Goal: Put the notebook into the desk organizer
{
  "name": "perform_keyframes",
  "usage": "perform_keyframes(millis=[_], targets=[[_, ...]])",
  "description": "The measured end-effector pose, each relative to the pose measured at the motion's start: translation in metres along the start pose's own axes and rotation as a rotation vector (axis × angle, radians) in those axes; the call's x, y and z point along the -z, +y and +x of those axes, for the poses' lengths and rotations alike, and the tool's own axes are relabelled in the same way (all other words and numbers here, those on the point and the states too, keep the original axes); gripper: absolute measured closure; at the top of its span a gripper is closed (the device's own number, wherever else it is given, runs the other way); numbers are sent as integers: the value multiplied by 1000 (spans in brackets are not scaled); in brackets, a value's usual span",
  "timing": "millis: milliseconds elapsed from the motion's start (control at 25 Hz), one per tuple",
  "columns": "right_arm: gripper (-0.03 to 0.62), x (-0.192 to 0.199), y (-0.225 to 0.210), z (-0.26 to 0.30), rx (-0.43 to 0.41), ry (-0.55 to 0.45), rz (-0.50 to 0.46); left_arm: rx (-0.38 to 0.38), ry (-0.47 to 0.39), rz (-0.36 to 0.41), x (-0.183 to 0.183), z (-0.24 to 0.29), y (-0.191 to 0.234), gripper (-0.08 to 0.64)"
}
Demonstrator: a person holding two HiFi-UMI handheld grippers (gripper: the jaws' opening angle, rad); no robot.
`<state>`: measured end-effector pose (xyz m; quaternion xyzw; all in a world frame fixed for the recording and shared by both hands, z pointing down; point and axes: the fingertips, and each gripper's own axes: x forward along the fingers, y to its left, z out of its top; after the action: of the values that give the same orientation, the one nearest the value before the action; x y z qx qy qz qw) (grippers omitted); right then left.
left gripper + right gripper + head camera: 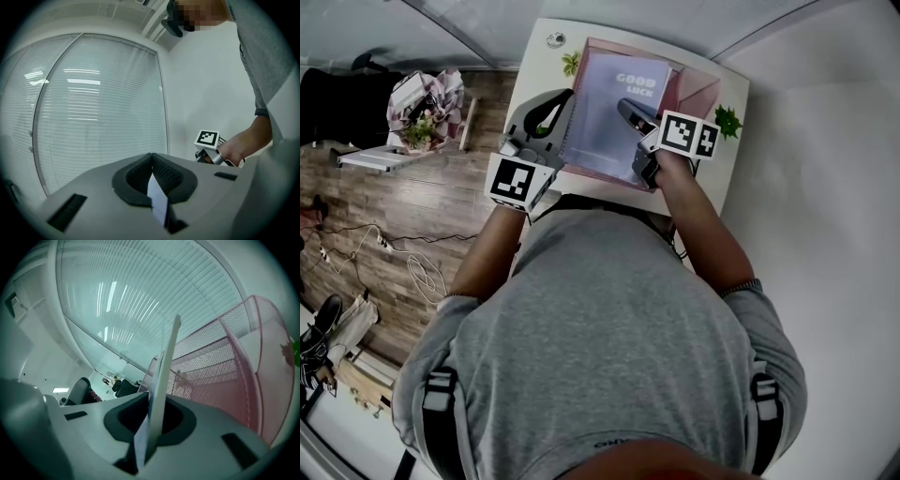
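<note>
From where I sit, I see a white table point(536, 66) pushed up against a curved window wall hung with pale horizontal blinds point(103, 108), and a plain white wall point(206, 84) meets it on the right. The floor point(422, 225) to the left is dark wood planking with white cables point(417, 272) trailing loosely across it, and a wrapped bouquet point(427, 117) sits beside a low white shelf point(380, 159). Strips of ceiling light glint in the glass, and I make out a dark chair point(79, 390) beyond it.
</note>
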<state>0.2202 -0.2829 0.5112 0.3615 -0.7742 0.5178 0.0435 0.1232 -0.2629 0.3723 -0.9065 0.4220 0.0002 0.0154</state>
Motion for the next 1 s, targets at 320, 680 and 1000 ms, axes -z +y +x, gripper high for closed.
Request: perform_keyframes(millis=[320, 680, 1000], targets=[[543, 5, -16, 12, 131, 14, -106, 25, -3, -10, 3, 0, 11, 540], [530, 9, -30, 19, 245, 30, -169, 75, -15, -8, 2, 2, 15, 540], [355, 8, -35, 18, 392, 12, -278, 134, -33, -18, -2, 8, 14, 540]])
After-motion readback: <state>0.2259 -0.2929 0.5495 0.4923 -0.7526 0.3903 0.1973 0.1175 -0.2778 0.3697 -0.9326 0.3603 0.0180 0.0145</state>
